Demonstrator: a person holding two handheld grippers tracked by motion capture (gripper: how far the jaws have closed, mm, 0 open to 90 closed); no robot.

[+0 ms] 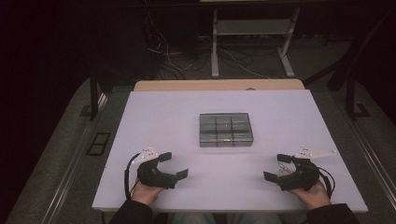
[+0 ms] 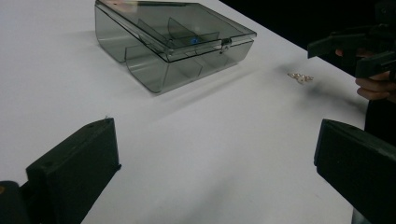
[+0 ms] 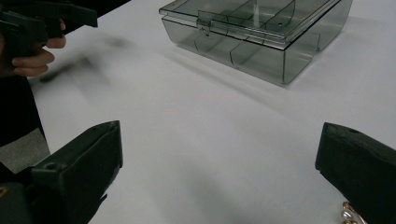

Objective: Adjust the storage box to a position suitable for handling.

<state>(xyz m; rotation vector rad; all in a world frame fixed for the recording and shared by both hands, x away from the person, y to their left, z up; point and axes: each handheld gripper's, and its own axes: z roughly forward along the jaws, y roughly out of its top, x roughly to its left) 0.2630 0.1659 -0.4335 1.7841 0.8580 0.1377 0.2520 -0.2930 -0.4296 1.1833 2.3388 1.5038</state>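
I hold my left gripper (image 1: 173,165) at the near left of the white table (image 1: 154,116), jaws wide open with nothing in them. My right gripper (image 1: 274,167) sits at the near right, also wide open and empty. A little pearly trinket (image 1: 283,169) lies just beside it. The closed smoky plastic box (image 1: 226,129) sits in the middle, farther away.

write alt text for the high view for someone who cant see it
A person's two hands rest at the near edge of a white table, each holding a black two-jaw gripper with jaws open: left gripper, right gripper. A closed, smoky clear compartment box sits mid-table beyond them, and a small piece of jewellery lies by the right gripper.
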